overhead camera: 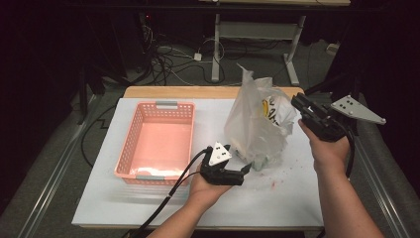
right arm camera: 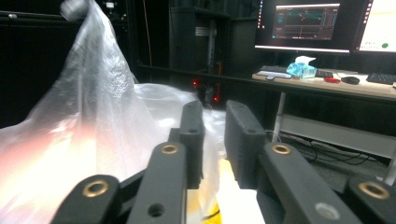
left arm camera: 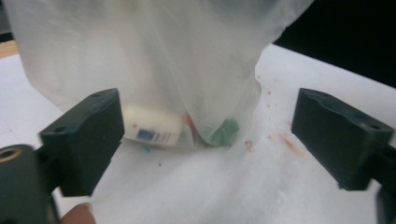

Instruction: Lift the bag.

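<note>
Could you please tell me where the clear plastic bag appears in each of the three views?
High view: the plastic bag stands right of centre, beside the pink basket.
Left gripper view: it fills the upper middle, beyond the open jaws.
Right gripper view: it spreads across the left, past the jaws.
Shared landmark: the bag itself.

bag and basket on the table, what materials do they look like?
Bag: thin translucent plastic film, glossy and crinkled; the items inside show through it in the left gripper view. Basket: looks like rigid moulded pink plastic, matte, with perforated lattice walls and grey handle inserts. Neither can be confirmed beyond looks.
</note>
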Demonstrator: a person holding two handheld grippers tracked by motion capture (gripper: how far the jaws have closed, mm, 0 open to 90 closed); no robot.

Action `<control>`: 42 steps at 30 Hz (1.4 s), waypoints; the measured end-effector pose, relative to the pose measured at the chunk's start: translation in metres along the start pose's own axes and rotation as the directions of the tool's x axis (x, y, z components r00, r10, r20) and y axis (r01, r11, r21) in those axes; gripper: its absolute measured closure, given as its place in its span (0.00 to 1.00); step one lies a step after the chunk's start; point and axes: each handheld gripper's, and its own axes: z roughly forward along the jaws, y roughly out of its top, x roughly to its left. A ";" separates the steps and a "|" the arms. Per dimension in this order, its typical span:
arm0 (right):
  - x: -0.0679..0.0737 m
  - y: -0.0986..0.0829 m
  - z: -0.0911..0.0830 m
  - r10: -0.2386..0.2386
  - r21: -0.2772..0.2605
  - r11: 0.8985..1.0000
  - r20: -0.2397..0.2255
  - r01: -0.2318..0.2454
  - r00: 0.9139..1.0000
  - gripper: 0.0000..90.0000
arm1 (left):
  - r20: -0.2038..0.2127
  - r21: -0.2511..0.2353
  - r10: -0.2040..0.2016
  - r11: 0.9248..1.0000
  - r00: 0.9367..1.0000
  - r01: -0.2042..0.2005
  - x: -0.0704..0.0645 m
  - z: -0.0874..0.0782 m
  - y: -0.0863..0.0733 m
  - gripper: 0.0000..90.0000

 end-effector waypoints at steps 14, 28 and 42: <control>0.003 -0.012 -0.011 0.008 0.039 0.999 -0.028 -0.006 1.000 0.62 | 0.008 0.028 0.007 1.000 1.000 -0.007 -0.001 0.002 -0.017 0.00; 0.006 -0.076 -0.006 0.049 0.176 0.984 -0.064 -0.037 0.997 0.28 | 0.023 0.017 -0.005 1.000 1.000 0.004 -0.001 0.001 -0.028 0.00; 0.013 -0.135 -0.026 0.085 0.309 0.949 -0.039 -0.069 0.996 0.00 | 0.037 0.034 0.029 0.999 0.999 -0.030 -0.006 -0.009 -0.041 0.00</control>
